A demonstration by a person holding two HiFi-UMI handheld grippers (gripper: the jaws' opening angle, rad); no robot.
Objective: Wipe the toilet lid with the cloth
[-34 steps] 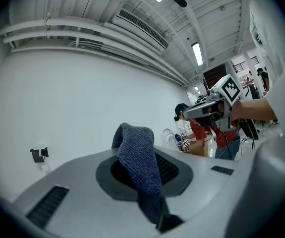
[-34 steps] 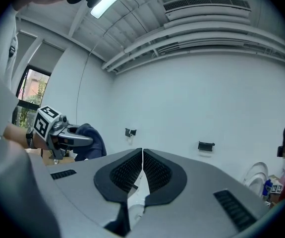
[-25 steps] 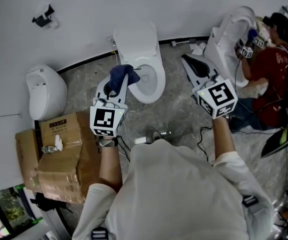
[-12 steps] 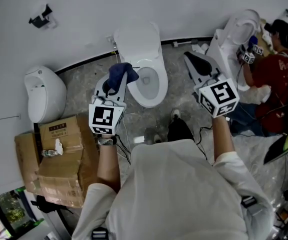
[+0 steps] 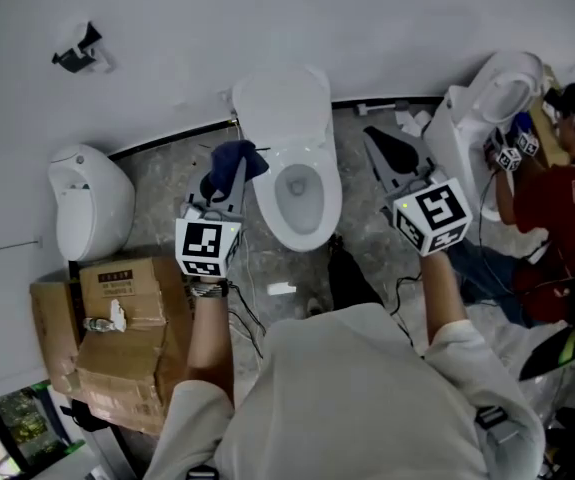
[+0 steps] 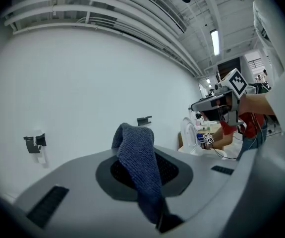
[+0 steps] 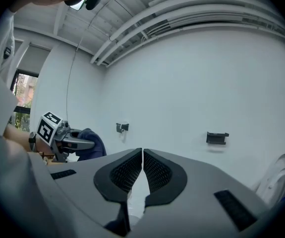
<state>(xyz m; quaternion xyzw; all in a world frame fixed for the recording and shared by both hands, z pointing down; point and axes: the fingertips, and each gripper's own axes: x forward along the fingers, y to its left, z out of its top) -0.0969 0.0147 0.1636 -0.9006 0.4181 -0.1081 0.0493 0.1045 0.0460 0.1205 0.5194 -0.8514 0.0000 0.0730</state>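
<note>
A white toilet [image 5: 297,183] stands against the wall with its lid [image 5: 280,106] raised and the bowl showing. My left gripper [image 5: 225,173] is shut on a dark blue cloth [image 5: 234,160], held just left of the bowl's rim. In the left gripper view the cloth [image 6: 138,165] hangs bunched between the jaws. My right gripper [image 5: 385,151] is shut with nothing in it, to the right of the toilet above the floor. In the right gripper view the right gripper [image 7: 142,167] faces the bare white wall, and the left gripper with the cloth [image 7: 90,142] shows at left.
A wall urinal [image 5: 85,201] hangs at left, with cardboard boxes [image 5: 117,323] below it. Another toilet [image 5: 482,128] at right is attended by a person in red [image 5: 552,203]. Small brackets [image 5: 77,50] sit on the wall. A cable [image 5: 252,313] lies on the speckled floor.
Both grippers moved forward toward the wall and the toilet. The cloth now sits beside the left of the bowl rather than over its near edge.
</note>
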